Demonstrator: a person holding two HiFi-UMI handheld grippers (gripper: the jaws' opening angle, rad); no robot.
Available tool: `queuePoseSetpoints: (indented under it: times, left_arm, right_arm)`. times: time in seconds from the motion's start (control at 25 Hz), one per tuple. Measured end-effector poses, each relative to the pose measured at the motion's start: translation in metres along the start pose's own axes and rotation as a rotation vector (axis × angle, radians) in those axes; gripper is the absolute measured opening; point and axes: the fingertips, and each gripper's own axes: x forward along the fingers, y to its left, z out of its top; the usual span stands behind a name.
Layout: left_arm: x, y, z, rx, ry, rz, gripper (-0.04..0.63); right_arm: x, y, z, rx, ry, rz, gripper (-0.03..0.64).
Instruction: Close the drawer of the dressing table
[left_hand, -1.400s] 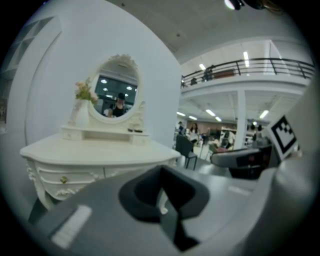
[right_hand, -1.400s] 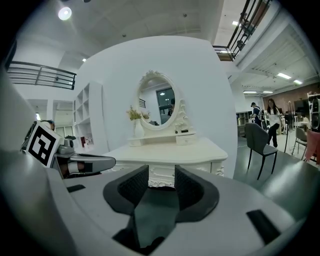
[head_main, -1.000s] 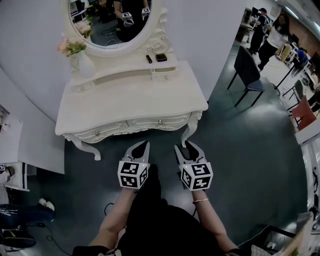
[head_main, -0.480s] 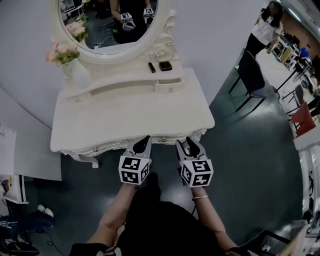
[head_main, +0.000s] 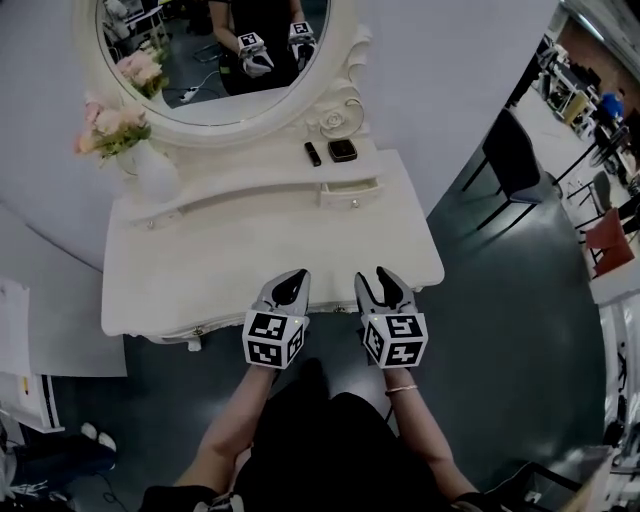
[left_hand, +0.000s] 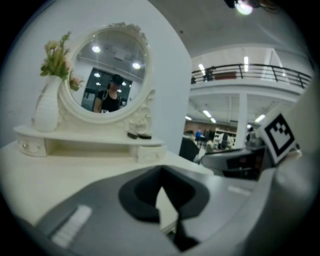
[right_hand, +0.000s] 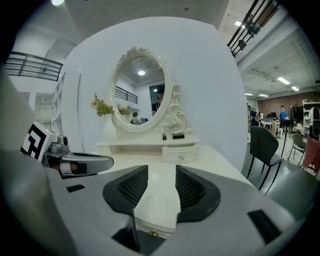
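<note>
White, ornate, the table (head_main: 230, 245) filled centre frame; its small drawer (head_main: 350, 190), upper right, stuck out slightly. Over the front edge, left gripper (head_main: 293, 281) was closed, right gripper (head_main: 376, 281) parted, empty.

White dressing table (head_main: 220, 262) upright, its small upper drawer (head_main: 351, 193) slightly open

One dressing table (head_main: 250, 245), one mirror (head_main: 200, 95), one vase (head_main: 155, 172), two grippers (head_main: 292, 281) (head_main: 377, 279)
</note>
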Motion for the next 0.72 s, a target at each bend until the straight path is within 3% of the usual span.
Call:
queuePoseSetpoints:
  times: [0.4,0.72]
  left_arm:
    - [0.033,0.024,0.001,-0.016,0.018,-0.016,0.005]
    - [0.055,0.048,0.010,-0.034,0.018,0.025,0.005]
  right_arm:
    - [0.049,-0.017,0.007,-0.017,0.029,-0.033,0.146]
    - [0.095,-0.034,0.023,-0.043,0.040,-0.029,0.146]
